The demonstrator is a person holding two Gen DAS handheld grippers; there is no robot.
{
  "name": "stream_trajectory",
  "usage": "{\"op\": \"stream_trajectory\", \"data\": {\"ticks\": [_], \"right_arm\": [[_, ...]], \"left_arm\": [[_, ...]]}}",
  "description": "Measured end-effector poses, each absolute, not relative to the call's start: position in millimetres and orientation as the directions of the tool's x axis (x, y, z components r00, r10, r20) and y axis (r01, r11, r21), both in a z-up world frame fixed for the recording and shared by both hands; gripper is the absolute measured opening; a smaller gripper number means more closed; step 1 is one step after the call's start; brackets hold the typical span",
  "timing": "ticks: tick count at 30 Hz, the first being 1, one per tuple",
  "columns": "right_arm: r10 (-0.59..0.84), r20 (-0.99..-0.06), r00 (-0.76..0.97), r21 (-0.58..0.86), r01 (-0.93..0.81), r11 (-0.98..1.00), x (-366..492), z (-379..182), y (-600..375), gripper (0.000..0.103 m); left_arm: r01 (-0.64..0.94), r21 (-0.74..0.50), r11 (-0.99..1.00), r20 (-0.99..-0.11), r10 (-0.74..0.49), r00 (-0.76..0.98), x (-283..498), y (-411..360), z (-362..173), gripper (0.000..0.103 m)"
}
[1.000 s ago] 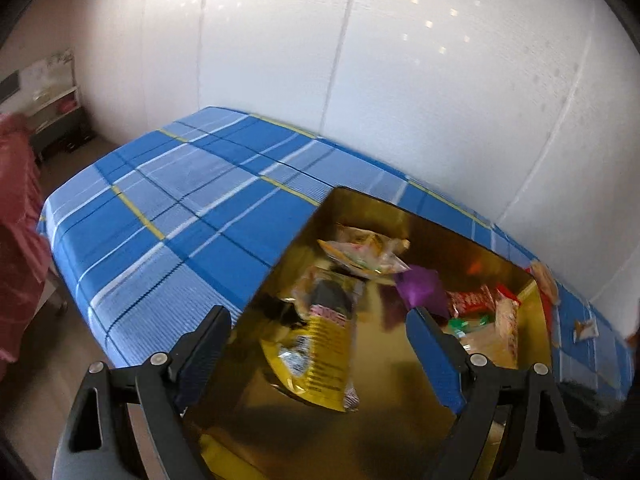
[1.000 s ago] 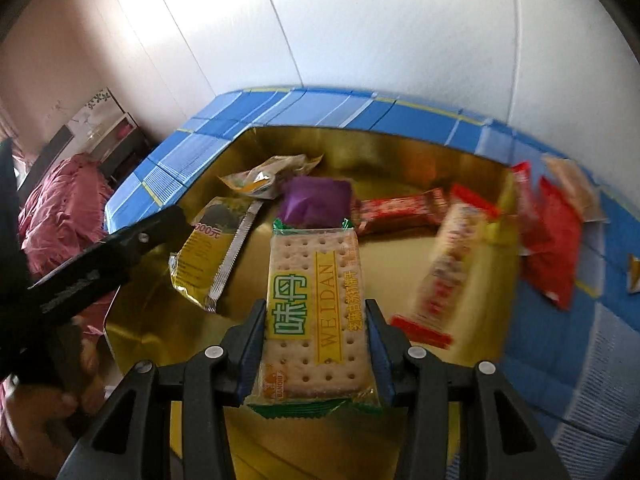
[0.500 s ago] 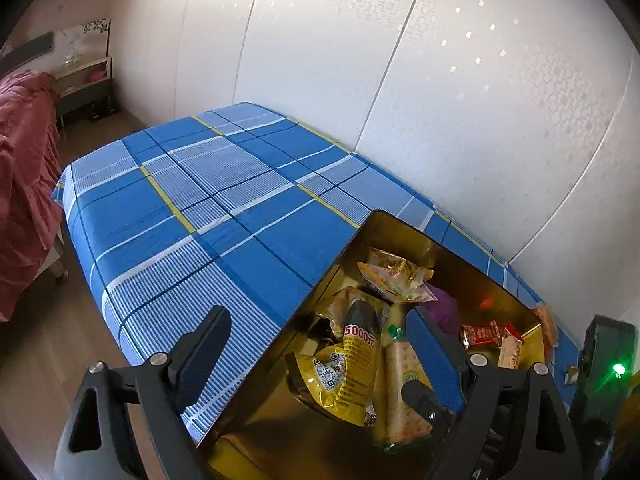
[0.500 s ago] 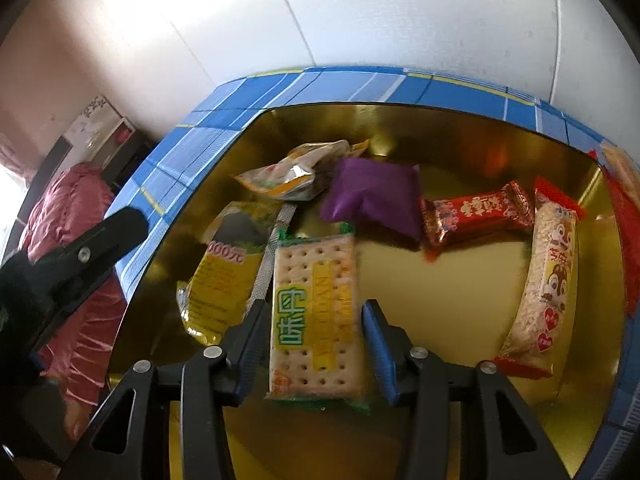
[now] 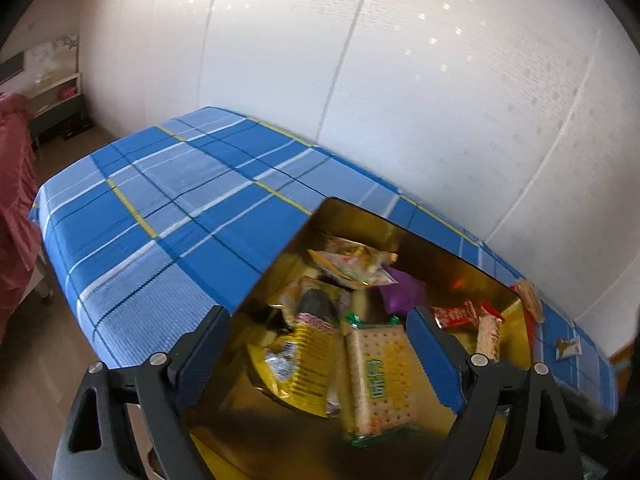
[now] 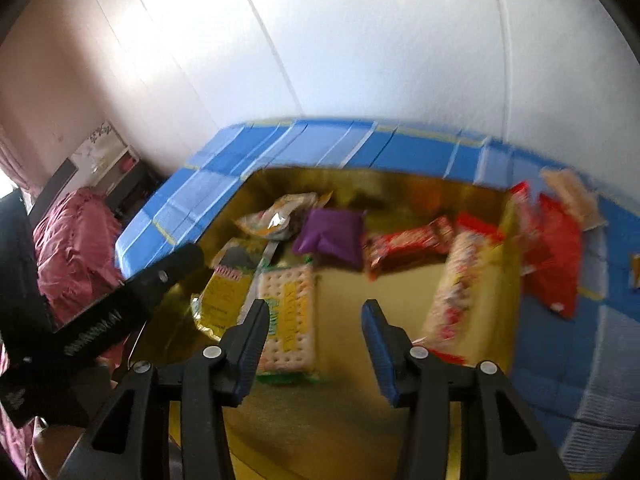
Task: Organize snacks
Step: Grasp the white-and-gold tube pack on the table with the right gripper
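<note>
Right wrist view shows the right gripper [image 6: 316,344] with jaws parted and nothing between them; the cracker pack [image 6: 286,320] lies flat in the gold tray [image 6: 400,184], probably just set among the gathered snacks. Red packets [image 6: 556,256], blurred, wait on the cloth [image 6: 568,384] outside. Left wrist view adds the left gripper [image 5: 320,360], wide open above the tray's near corner, holding nothing.

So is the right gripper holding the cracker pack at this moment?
No: the right gripper stands open with nothing between its fingers, and the cracker pack lies flat in the gold tray.
</note>
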State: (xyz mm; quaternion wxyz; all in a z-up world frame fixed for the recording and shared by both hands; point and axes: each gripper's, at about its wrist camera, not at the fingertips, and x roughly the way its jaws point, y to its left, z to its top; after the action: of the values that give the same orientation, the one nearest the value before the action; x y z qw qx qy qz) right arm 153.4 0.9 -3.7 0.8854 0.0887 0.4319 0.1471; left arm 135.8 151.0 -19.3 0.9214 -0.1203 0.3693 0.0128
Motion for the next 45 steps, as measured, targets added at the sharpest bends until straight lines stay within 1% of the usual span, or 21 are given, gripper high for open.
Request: {"op": "stream_trajectory", "data": {"ticks": [4,9,13,20,24,26,28,30,31,34,39,41,42,45], "right_arm": [[0.269,-0.703,0.659,0.252,-0.123,0.960,142,10,-27,0.049],[0.194,-0.689,0.698,0.260,-0.012,0.965,129,12,-78,0.049],[0.134,-0.718,0.683,0.262,0.087,0.961,120,-3,-124,0.049],[0.085,-0.787,0.611,0.269,0.216,0.939,103,-45,-187,0.049],[0.081,-0.787,0.612,0.293,0.255,0.921,102,-56,-211,0.049],[0.052,-0.774,0.631,0.304,0.298,0.905,104,-53,-229,0.049],[-0.004,-0.773,0.635,0.294,0.364,0.884,107,-51,-250,0.051],[-0.059,-0.787,0.614,0.283,0.445,0.850,114,-51,-273,0.063],[-0.075,-0.794,0.604,0.294,0.488,0.822,118,-52,-287,0.065],[-0.085,-0.798,0.596,0.341,0.563,0.753,135,-51,-319,0.065],[-0.126,-0.829,0.544,0.339,0.670,0.661,173,-52,-348,0.066],[-0.149,-0.836,0.529,0.322,0.691,0.648,187,-51,-351,0.066],[-0.162,-0.843,0.514,0.300,0.697,0.651,197,-52,-350,0.067],[-0.210,-0.852,0.479,0.215,0.687,0.695,214,-51,-342,0.067]], "left_arm": [[-0.064,-0.189,0.980,-0.680,-0.084,0.728,136,137,-19,0.092],[0.014,-0.170,0.985,-0.664,-0.125,0.737,133,117,-17,0.094],[0.058,-0.152,0.987,-0.668,-0.146,0.730,133,101,-19,0.095],[0.148,-0.131,0.980,-0.672,-0.197,0.714,130,67,-20,0.096],[0.177,-0.134,0.975,-0.658,-0.222,0.720,129,54,-18,0.097],[0.187,-0.141,0.972,-0.659,-0.233,0.715,129,50,-18,0.097],[0.190,-0.134,0.973,-0.659,-0.231,0.715,129,46,-19,0.097],[0.201,-0.128,0.971,-0.660,-0.234,0.714,129,42,-19,0.097],[0.205,-0.127,0.970,-0.656,-0.237,0.717,128,41,-18,0.097],[0.216,-0.123,0.969,-0.650,-0.243,0.720,129,36,-16,0.097],[0.232,-0.128,0.964,-0.652,-0.258,0.713,132,29,-18,0.097],[0.236,-0.127,0.963,-0.658,-0.260,0.707,134,27,-20,0.097],[0.237,-0.125,0.963,-0.661,-0.259,0.704,135,25,-21,0.097],[0.243,-0.129,0.961,-0.659,-0.267,0.703,136,22,-22,0.097]]}}
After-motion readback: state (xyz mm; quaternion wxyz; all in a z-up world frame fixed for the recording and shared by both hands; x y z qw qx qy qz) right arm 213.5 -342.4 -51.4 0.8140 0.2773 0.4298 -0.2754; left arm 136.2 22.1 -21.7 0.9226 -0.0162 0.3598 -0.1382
